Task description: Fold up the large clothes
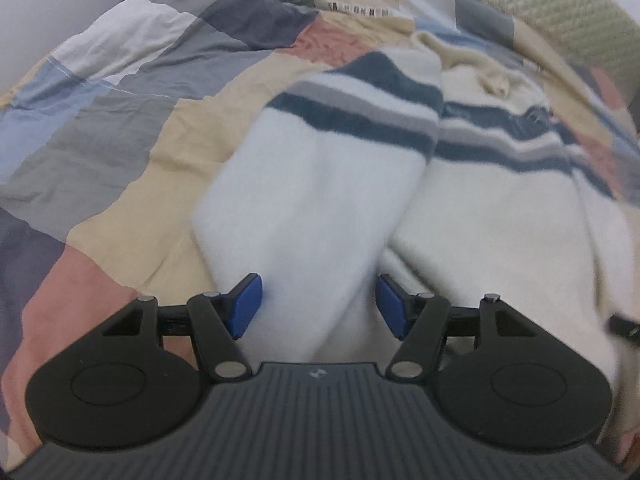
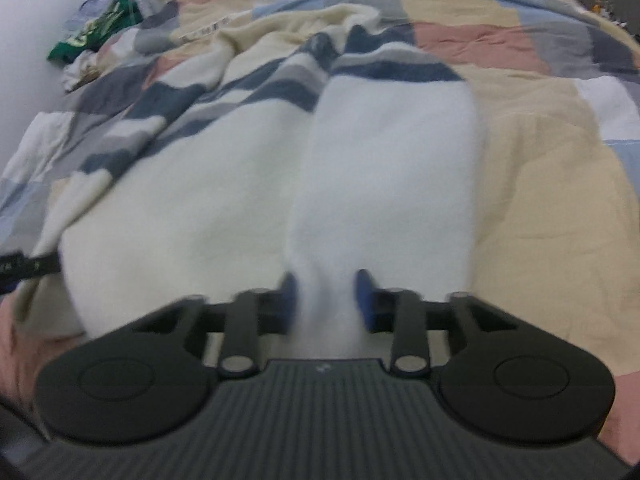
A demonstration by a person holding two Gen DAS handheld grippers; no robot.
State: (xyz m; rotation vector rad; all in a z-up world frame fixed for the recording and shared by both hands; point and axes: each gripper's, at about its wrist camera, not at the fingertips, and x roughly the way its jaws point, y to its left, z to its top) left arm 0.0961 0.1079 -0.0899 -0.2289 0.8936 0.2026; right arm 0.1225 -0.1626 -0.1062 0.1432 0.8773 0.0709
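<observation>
A cream sweater [image 1: 500, 208] with navy and grey stripes lies spread on a patchwork quilt [image 1: 120, 160]. One of its sleeves [image 1: 320, 184] runs toward the left wrist camera and passes between the blue pads of my left gripper [image 1: 320, 306]. That gripper is open, its pads wide apart beside the cuff. In the right wrist view the sweater body [image 2: 192, 200] lies on the left. The other sleeve [image 2: 392, 160] leads into my right gripper [image 2: 326, 300], which is shut on the bunched cuff.
The quilt [image 2: 540, 200] covers the bed all around the sweater. A pile of other clothes [image 2: 96, 36] lies at the far left by a white wall. A cream textured cushion [image 1: 560, 12] sits at the far right. Each view catches a black part of the other gripper at its edge.
</observation>
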